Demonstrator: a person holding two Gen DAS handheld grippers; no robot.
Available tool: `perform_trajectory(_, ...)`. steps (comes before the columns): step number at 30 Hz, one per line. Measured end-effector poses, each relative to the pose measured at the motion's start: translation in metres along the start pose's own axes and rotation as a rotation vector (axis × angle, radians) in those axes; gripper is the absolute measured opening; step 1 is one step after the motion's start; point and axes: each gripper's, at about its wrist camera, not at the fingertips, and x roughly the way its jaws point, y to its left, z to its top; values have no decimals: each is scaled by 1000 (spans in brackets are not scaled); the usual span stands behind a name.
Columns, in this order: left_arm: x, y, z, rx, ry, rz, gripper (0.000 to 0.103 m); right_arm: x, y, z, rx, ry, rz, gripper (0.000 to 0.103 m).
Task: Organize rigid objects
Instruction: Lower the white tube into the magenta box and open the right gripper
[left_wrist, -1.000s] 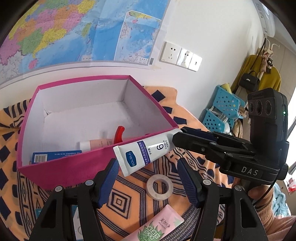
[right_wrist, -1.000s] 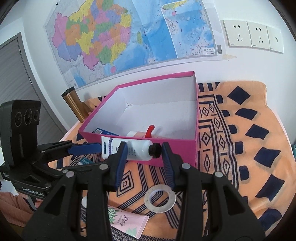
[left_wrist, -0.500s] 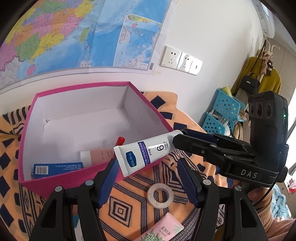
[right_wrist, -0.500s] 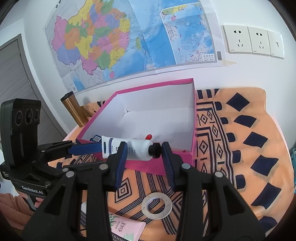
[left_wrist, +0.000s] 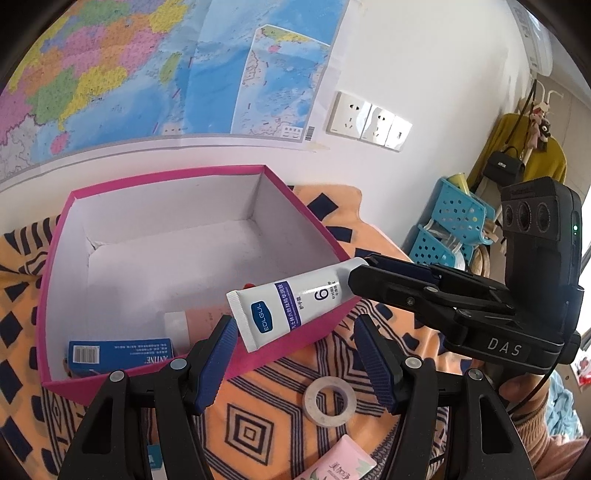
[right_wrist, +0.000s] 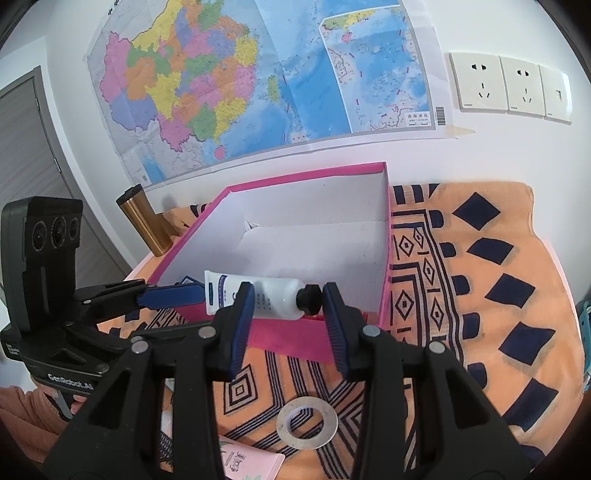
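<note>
Over the near wall of the pink box (left_wrist: 55, 280), toward five o'clock in the left wrist view, we see the white tube (left_wrist: 295, 306) held level in the air by our right gripper (right_wrist: 288, 317). In the right wrist view its two blue pads are clamped on the tube: one presses the body, the other sits against the black cap (right_wrist: 309, 298). The crimped end of the tube points to nine o'clock there, just beside the tip of our left gripper (left_wrist: 291, 362).

Our left gripper stands with its jaws apart and nothing between the pads; the tube's flat end hangs just above and beyond its left finger, and we cannot tell whether they touch.

Inside the box, at seven o'clock in the left view, a blue carton (left_wrist: 122, 354) lies flat, with a pale pink tube (left_wrist: 199, 321) beside it. On the orange patterned cloth (right_wrist: 480, 295), at six o'clock, a roll of clear tape (left_wrist: 330, 400) lies flat, and a pink sachet (left_wrist: 340, 463) shows at the bottom edge. A gold bottle (right_wrist: 146, 221) stands at nine o'clock of the box in the right view.
</note>
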Motion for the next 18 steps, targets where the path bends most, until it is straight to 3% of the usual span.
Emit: perform_trajectory(18, 17, 12, 12, -18, 23, -1, 66, 18, -10, 11, 14, 19, -11, 41)
